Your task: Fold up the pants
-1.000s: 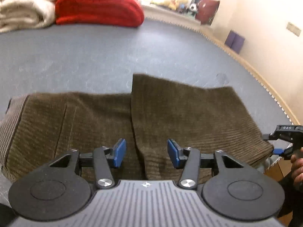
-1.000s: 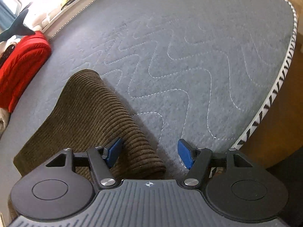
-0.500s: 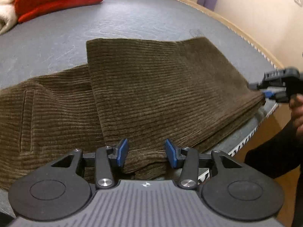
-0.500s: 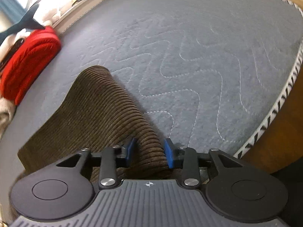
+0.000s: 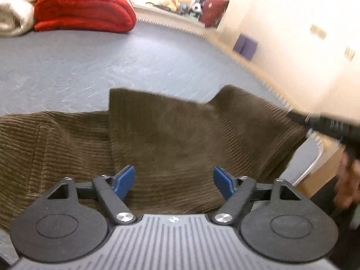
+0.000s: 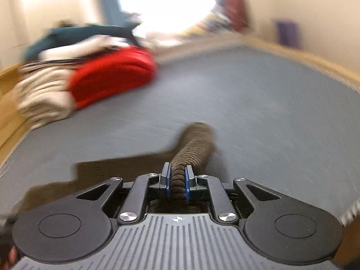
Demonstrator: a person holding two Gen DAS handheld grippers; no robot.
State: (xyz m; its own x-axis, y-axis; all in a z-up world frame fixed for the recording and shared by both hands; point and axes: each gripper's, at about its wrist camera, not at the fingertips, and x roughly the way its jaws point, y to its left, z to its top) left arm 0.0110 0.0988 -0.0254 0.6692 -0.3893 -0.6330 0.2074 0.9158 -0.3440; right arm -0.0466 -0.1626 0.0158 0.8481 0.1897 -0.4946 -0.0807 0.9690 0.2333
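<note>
The right tool (image 6: pixel 176 180) has its blue pads (image 6: pixel 167 181) closing on a bunched ridge of the brown corduroy pants (image 6: pixel 193 146), and the cloth is pinched between them and rises off the bed from there. In the left wrist view that same tool (image 5: pixel 324 124) shows as a dark, blurred bar at the right edge, gripping the far right corner of the pants (image 5: pixel 180 139) and pulling it up into a peak, with the person's hand (image 5: pixel 348 180) below it. The left tool (image 5: pixel 174 180) is opening, its blue pads (image 5: pixel 124 181) spread wide above the near edge of the cloth and pressing on nothing. The pants lie across the grey quilted mattress (image 5: pixel 90 67), already doubled, one layer overlapping the other with a straight fold edge near the middle. Farther back on the mattress sit a folded red blanket (image 5: pixel 85 9) and a cream one (image 5: pixel 15 6) beside it, touching. Beyond, a pale wall (image 5: pixel 292 33) carries a purple patch (image 5: pixel 245 45) and what may be two switch plates, too blurred to be sure. No brand, label or writing can be read anywhere; the tool bodies show only a small cross mark.
</note>
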